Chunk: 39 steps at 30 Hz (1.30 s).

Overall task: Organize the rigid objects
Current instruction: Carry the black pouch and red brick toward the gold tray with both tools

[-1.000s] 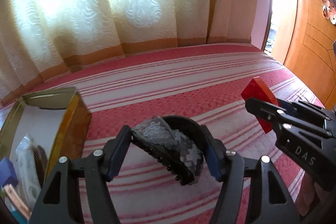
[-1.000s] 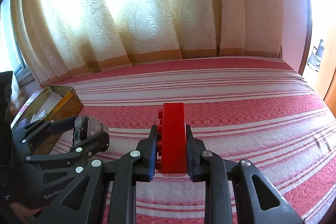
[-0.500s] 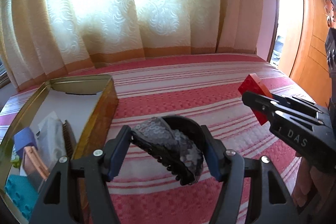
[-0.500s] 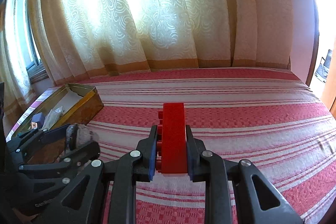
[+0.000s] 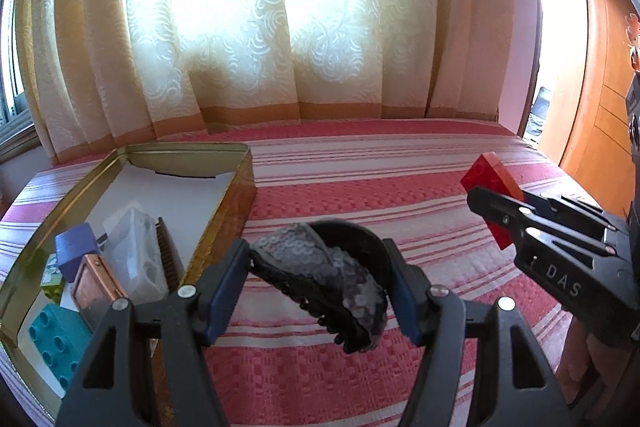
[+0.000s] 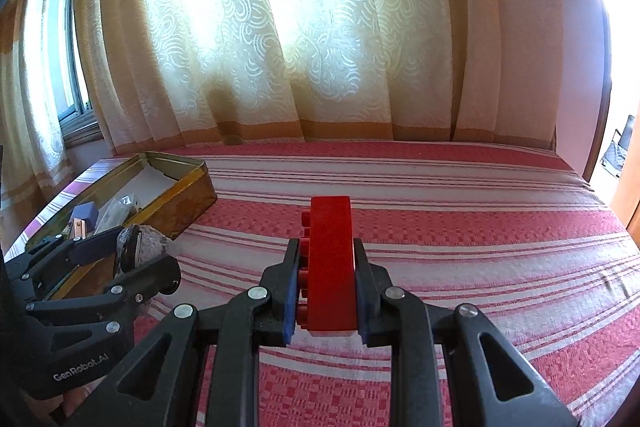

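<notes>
Left gripper pinched my sequined clip just right of the tin; right gripper was clamped on my red brick above the bed. Clip's bumpy, curved shell could twist loose, I figured; brick's smooth, hard plastic might slide.

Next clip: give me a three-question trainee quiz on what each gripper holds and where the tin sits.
1. True or false: the right gripper is shut on a red brick.
2. What does the left gripper hold? A) blue block B) sequined hair clip C) nothing
3. Fill in: in the left wrist view, the open tin lies to the ____ of the left gripper.

Key: 1 true; 2 B; 3 left
</notes>
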Motion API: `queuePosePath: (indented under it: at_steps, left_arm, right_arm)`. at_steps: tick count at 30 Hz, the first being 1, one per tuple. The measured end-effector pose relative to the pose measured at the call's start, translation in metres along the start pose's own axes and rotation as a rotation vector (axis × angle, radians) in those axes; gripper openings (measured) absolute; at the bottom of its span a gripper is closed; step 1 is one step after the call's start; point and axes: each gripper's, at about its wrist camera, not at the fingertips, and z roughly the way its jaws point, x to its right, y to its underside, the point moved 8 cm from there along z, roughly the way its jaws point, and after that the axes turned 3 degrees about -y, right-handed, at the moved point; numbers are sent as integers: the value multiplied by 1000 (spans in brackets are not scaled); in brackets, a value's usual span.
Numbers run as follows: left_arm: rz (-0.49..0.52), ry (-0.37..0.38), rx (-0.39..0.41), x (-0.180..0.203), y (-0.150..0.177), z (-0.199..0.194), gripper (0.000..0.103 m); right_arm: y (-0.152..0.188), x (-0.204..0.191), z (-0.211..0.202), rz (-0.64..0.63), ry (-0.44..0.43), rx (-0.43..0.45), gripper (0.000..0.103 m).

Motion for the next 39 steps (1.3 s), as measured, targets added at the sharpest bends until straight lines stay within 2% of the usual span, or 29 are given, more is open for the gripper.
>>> queuePosePath:
  at_steps: [23,39]
  left_arm:
    - [13,11,32,-5,6,-19,66]
    - [5,11,94,-14,9,-39,66]
  right_arm:
    - [4,-17,-19,-19,0,46,25]
    - [6,-30,-26,-34,-12,55,25]
